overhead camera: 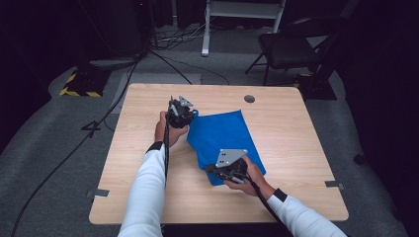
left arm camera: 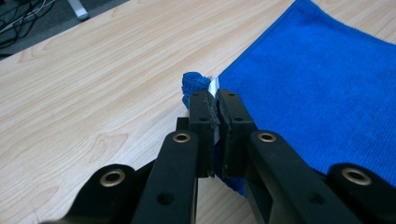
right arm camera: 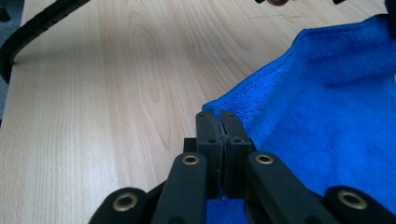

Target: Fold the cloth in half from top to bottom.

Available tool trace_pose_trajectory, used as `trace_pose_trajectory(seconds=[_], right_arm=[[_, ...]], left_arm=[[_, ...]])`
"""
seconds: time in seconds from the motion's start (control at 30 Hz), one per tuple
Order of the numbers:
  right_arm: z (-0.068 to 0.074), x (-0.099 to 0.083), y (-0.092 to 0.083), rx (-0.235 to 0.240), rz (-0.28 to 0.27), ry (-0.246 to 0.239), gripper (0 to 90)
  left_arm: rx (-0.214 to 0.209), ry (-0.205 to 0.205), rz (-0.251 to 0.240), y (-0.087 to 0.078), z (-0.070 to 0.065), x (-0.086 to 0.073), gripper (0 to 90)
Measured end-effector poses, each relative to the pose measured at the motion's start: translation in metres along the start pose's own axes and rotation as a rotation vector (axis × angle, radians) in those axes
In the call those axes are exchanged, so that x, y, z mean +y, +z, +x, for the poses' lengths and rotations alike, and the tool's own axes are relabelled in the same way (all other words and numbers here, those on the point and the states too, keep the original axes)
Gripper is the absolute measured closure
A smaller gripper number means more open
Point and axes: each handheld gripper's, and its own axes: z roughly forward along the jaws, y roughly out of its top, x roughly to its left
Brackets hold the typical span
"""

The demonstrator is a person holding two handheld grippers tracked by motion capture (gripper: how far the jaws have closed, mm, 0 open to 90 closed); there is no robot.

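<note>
High view: the table (overhead camera: 296, 148) carries a blue towel (overhead camera: 225, 136) lying near its middle, just short of the round cable hole (overhead camera: 249, 98) in the far edge. The towel looks folded, a long shape running from that hole toward the person. Both grippers sit along the towel's left edge, probably so one whole side can be lifted and carried across together for another fold.

The left gripper (overhead camera: 181, 112) is at the towel's far left corner. In the left gripper view its fingers (left arm camera: 203, 119) are pressed together on that corner, a small tuft of blue cloth poking out past the tips.

The right gripper (overhead camera: 228, 169) is at the towel's near left corner, farthest from the hole. In the right gripper view its fingers (right arm camera: 209, 135) are closed tight on the towel's edge, with cloth showing beneath them too.

Holding two corners of one side should keep that edge straight.
</note>
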Motion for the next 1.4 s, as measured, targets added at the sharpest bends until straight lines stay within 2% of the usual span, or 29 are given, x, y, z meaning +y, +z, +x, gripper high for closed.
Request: trace_pose_trajectory(seconds=[0.2, 0.33, 0.47, 1.0, 1.4], right_arm=[[-0.005, -0.007, -0.016, -0.023, -0.003, 0.016, 88.9], [-0.01, -0.015, -0.028, -0.038, -0.006, 0.033, 88.9], [-0.014, -0.023, -0.038, -0.056, -0.004, 0.053, 88.9], [-0.029, -0.051, -0.075, -0.131, 0.006, 0.109, 88.7], [-0.039, -0.081, -0.091, -0.175, 0.056, 0.152, 88.6]], left_arm=[[-0.001, 0.016, -0.01, 0.005, -0.009, 0.012, 85.2], [0.003, 0.011, -0.019, 0.009, -0.015, 0.019, 85.2], [-0.004, 0.02, -0.011, 0.016, -0.022, 0.025, 85.2], [-0.014, 0.046, -0.028, 0.034, -0.046, 0.051, 84.1], [-0.026, 0.092, -0.001, 0.056, -0.072, 0.066, 82.3]])
